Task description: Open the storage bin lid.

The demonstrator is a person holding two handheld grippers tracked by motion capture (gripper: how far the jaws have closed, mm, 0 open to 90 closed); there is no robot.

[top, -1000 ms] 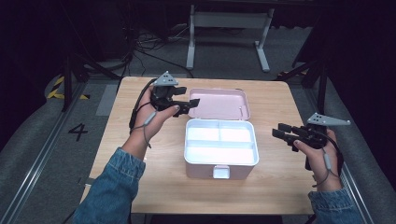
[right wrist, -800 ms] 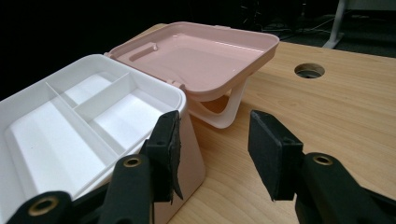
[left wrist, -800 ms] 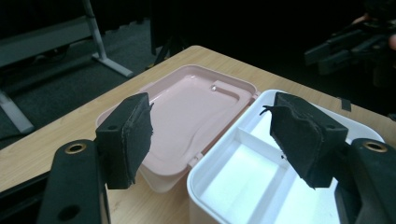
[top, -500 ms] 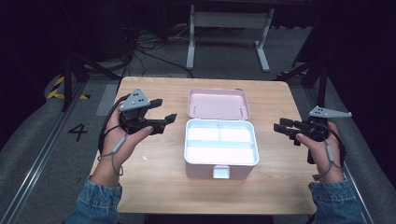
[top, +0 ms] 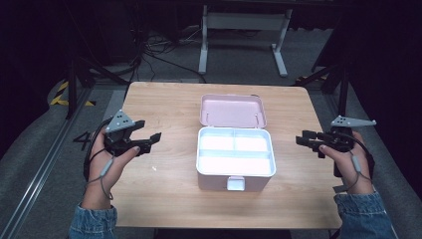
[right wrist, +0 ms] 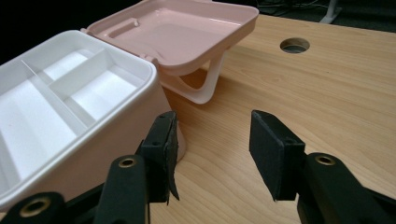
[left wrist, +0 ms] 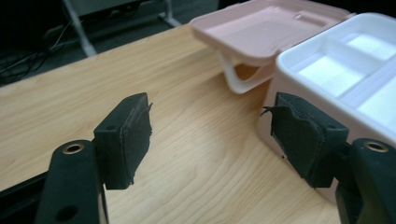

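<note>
Left gripper [top: 149, 141] has pulled back left of the open box [top: 236, 158], both grippers gaping, empty; lid-opening looks finished.

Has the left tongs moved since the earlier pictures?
Yes. The left tongs went from the pink lid toward the table's left edge.

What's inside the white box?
The white box holds a white divider tray with three compartments, two at the back and one long one in front, all empty. Anything under the tray is hidden. The pink lid lies open behind it.
</note>
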